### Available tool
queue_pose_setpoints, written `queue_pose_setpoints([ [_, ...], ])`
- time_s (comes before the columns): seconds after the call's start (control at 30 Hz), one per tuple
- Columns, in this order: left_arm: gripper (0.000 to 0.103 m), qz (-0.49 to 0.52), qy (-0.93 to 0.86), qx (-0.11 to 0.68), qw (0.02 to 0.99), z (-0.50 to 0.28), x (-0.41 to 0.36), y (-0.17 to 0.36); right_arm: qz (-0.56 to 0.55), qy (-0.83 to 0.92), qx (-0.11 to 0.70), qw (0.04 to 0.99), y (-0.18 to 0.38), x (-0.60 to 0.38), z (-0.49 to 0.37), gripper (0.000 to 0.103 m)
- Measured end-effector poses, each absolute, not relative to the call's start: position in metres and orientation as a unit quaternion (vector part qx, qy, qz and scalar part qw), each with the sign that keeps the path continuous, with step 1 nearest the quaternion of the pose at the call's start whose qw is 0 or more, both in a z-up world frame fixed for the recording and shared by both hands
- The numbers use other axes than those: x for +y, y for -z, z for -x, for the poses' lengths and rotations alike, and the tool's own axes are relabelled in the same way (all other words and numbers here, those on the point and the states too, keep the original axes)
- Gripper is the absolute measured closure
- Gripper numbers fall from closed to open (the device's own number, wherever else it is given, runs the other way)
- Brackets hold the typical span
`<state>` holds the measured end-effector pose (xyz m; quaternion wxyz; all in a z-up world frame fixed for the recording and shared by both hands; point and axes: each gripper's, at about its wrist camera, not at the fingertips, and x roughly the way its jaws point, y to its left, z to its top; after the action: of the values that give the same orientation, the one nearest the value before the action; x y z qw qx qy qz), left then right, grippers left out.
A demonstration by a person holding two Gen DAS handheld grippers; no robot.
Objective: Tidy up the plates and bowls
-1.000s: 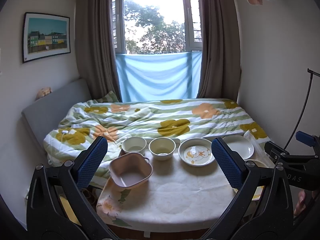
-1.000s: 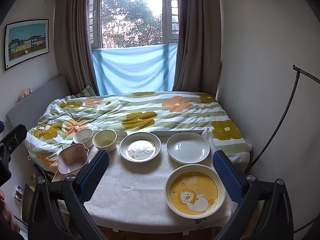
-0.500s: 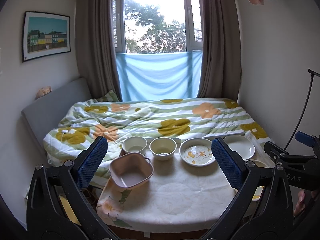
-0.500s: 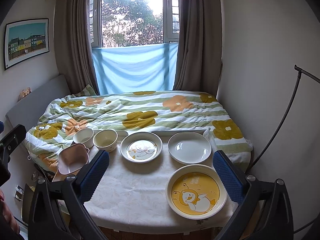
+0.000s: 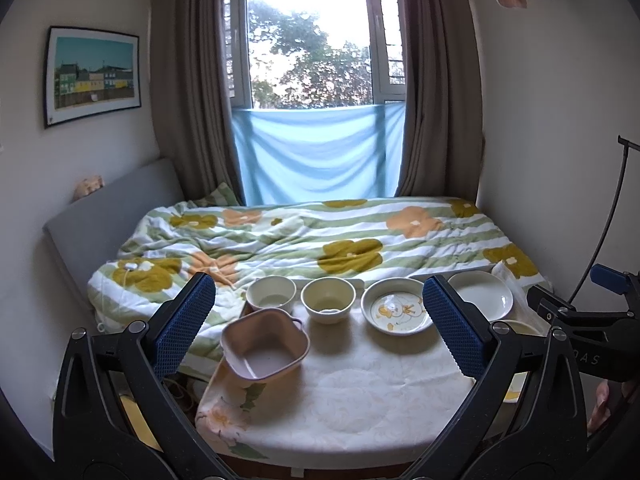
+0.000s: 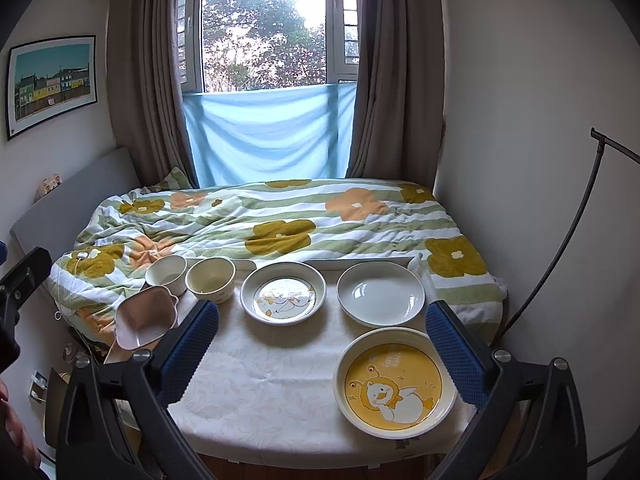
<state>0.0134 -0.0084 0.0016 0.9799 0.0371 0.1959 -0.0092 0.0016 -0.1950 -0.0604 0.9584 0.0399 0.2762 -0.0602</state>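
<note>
Nearest to the cameras are the two grippers. The left gripper (image 5: 320,324) has its jaws spread wide and holds nothing; its blue pads (image 5: 185,322) stand high above the near part of the table (image 5: 340,400). The right gripper (image 6: 322,346) is also wide open and empty, above the near edge of the same table.

The table carries a white patterned cloth. Closest on its right side lies a yellow duck plate (image 6: 394,382), just beside the right pad of the right gripper. On the left edge sits a pink square bowl (image 5: 265,346) with small handles, tilted a little, partly over the table edge.

Behind these, a row runs along the far edge of the table. From left to right: a white bowl (image 5: 271,293), a cream bowl (image 5: 328,298), a shallow plate with a duck drawing (image 6: 283,293), and a plain white plate (image 6: 380,293). The white bowl is touching or almost touching the pink square bowl; I cannot tell which.

Beyond the table is a bed with a flowered quilt (image 6: 280,220). Farther back a blue cloth (image 6: 268,132) hangs below the window (image 6: 264,28), between brown curtains (image 6: 148,80). A framed picture (image 5: 94,74) hangs on the left wall.
</note>
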Motion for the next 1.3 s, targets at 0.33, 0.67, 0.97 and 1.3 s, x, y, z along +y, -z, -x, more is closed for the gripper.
queue_pose_setpoints([
  [0.33,0.000,-0.039,0.029,0.206,0.977,-0.022,-0.010,0.001,-0.041,0.059,0.276,0.959,0.059,-0.197,-0.002,0.000],
  [0.67,0.000,-0.055,0.063,0.223,0.971,-0.050,-0.025,-0.003,-0.061,0.080,0.316,0.943,0.069,-0.212,-0.010,0.000],
  [0.97,0.000,-0.055,0.141,0.344,0.927,-0.087,-0.108,0.070,-0.103,0.069,0.378,0.917,0.125,-0.292,-0.010,0.000],
  [1.3,0.001,-0.017,0.194,0.483,0.854,-0.122,-0.221,0.209,-0.167,-0.038,0.462,0.870,0.232,-0.403,-0.033,0.018],
])
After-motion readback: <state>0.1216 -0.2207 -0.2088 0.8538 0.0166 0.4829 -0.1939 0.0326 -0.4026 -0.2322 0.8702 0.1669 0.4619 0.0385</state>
